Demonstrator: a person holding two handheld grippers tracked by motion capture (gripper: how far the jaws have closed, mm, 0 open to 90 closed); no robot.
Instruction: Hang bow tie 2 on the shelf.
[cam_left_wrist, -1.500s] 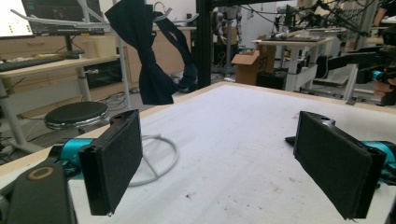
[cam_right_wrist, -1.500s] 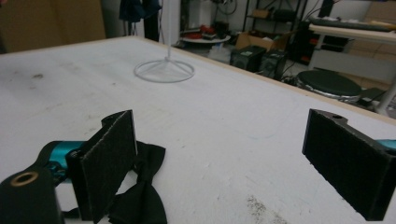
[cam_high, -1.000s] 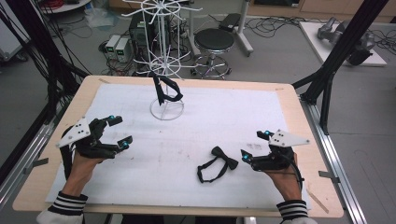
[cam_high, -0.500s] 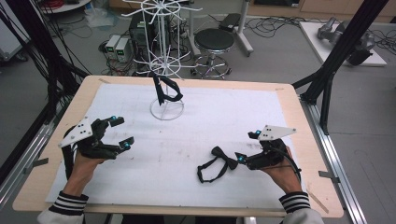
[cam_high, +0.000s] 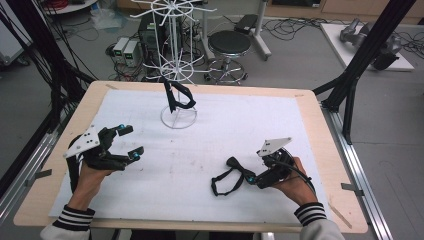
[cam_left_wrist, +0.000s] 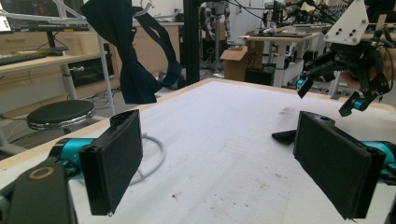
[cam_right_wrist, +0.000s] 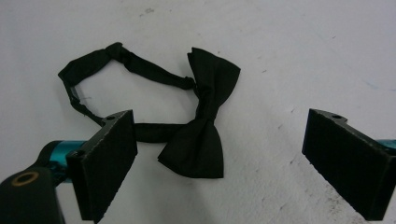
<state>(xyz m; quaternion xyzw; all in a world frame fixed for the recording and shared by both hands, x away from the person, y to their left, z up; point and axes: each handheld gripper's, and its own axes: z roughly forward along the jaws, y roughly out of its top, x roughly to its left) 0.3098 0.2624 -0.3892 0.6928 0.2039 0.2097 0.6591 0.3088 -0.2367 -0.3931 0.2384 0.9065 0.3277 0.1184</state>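
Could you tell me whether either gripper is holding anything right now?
Nothing is held: the right gripper is open over the bow tie, and the left gripper is open.

Lab (cables (cam_high: 75, 30), workbenches (cam_left_wrist: 285, 35))

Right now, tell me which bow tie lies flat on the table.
The black bow tie in front of the right hand-held gripper lies flat on the white mat. The other bow tie hangs from the white wire rack.
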